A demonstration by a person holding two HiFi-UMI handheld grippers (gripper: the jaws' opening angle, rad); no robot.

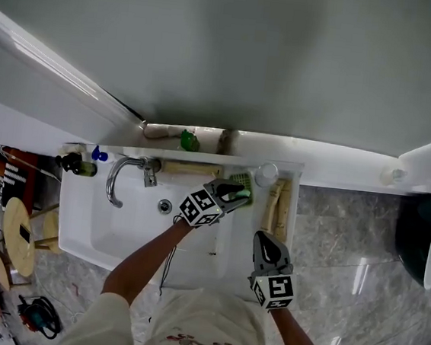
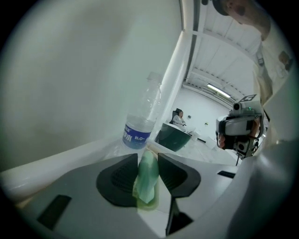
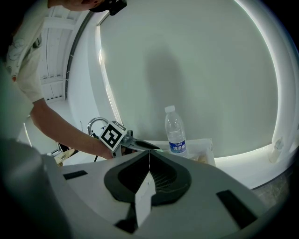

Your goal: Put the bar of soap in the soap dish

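Note:
My left gripper [image 1: 238, 192] [image 2: 149, 172] is shut on the pale green bar of soap [image 2: 148, 179], which stands on edge between its pads. It hovers over the back right corner of the white sink [image 1: 118, 226]. In the head view a green patch [image 1: 245, 185] lies at the gripper's tips; I cannot tell soap from soap dish there. The right gripper view shows the left gripper [image 3: 140, 145] in front of a clear water bottle [image 3: 175, 130]. My right gripper [image 1: 268, 241] [image 3: 149, 158] is shut and empty, nearer me at the sink's right edge.
A chrome faucet [image 1: 119, 177] rises at the sink's back left. The water bottle [image 1: 267, 173] [image 2: 142, 116] stands at the back right, with wooden pieces [image 1: 277, 209] beside it. A green item [image 1: 190, 140] sits on the back ledge. A dark bin [image 1: 416, 227] stands at the right.

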